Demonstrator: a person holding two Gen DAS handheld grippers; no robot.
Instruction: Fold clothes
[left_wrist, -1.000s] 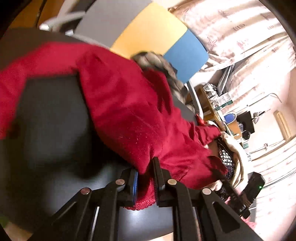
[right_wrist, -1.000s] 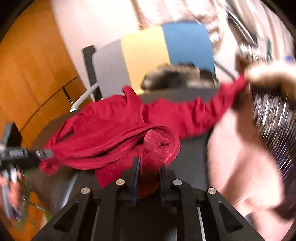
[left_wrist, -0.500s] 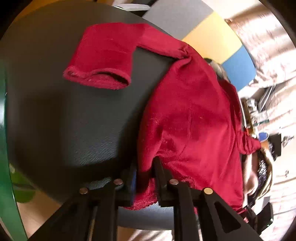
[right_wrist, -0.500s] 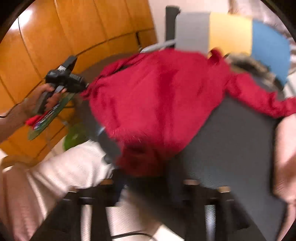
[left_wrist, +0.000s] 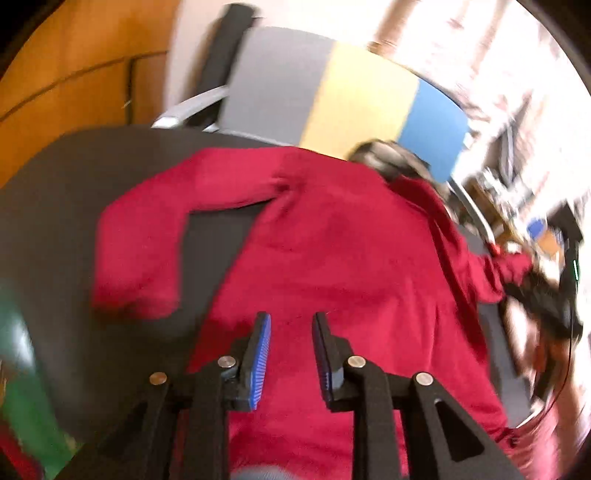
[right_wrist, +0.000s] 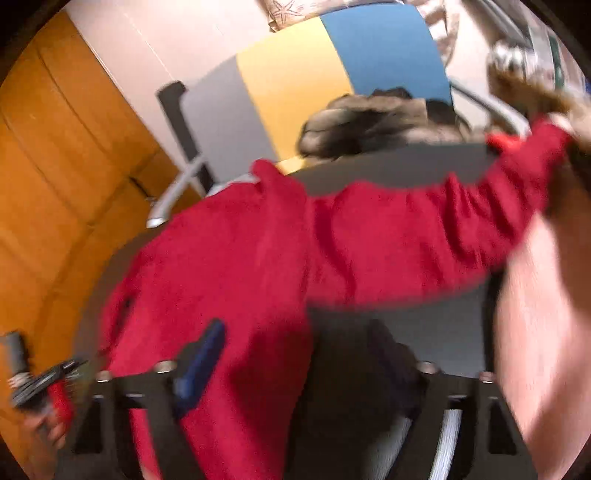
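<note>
The red sweater (left_wrist: 351, 266) lies spread on the dark round table (left_wrist: 66, 206), body running away from the left gripper (left_wrist: 291, 334) toward the tricolour chair (left_wrist: 332, 96) at the far side. Its long axis is that hem-to-collar line, with the hem nearest the person. The left gripper hovers just over the hem with its jaws parted and nothing between them; its blue ribbed pads (left_wrist: 260, 354) are bare. One sleeve (left_wrist: 147, 240) is bent back on the table to the left, cuff pointing toward the near edge. The other sleeve (right_wrist: 424, 236) stretches across to the right, its cuff reaching a blurred shape at the table's rim that I cannot identify.

In the right wrist view the right gripper (right_wrist: 295, 354) is spread wide and empty, above the sweater's right flank, and so is the nearer one to the stretched sleeve. The left one is nearer to the bent sleeve. Judging from this layout, the garment is flattened and the sleeves are not yet folded in.

The fabric looks like a soft, fuzzy knit, limp and likely to drape and bunch when lifted. A furry grey-brown item (right_wrist: 369, 122) sits beyond the collar, on the chair or the table's far edge; I cannot tell which
</note>
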